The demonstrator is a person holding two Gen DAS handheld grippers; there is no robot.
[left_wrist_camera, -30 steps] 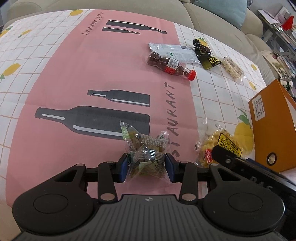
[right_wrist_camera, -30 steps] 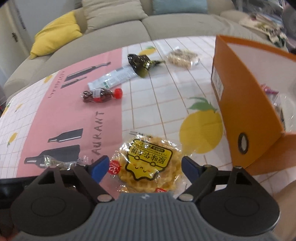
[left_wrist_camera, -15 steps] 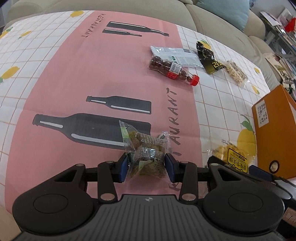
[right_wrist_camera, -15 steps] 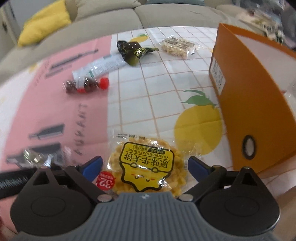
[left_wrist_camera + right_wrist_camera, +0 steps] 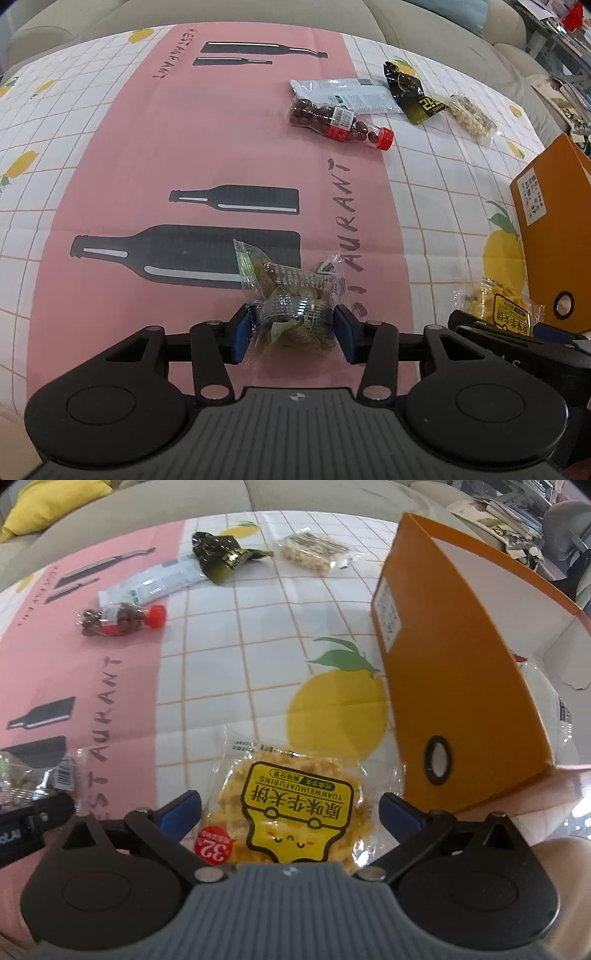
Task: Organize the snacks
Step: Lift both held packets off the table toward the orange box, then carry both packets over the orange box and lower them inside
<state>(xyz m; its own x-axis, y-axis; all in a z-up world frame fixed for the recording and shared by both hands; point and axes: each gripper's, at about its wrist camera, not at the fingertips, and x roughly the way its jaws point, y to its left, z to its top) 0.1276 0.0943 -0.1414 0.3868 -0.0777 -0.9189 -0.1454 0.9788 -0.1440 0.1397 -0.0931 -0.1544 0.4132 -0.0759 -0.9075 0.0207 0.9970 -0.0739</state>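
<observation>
Left hand-held gripper (image 5: 293, 328) clamps a crinkled clear snack packet (image 5: 291, 299); right hand-held gripper (image 5: 290, 810) spread around yellow-labelled cracker pack (image 5: 295, 805)

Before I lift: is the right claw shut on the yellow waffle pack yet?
Not yet. The right claw is open, its blue pads flanking the yellow waffle pack with gaps on both sides.

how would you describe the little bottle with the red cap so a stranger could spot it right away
Find the pink band of the tablecloth and follow its right edge toward the sofa. There the bottle lies on its side, just in front of a long white packet. It is the only hard, clear container among flat wrappers, filled with dark brown balls and closed with a red cap.
</observation>
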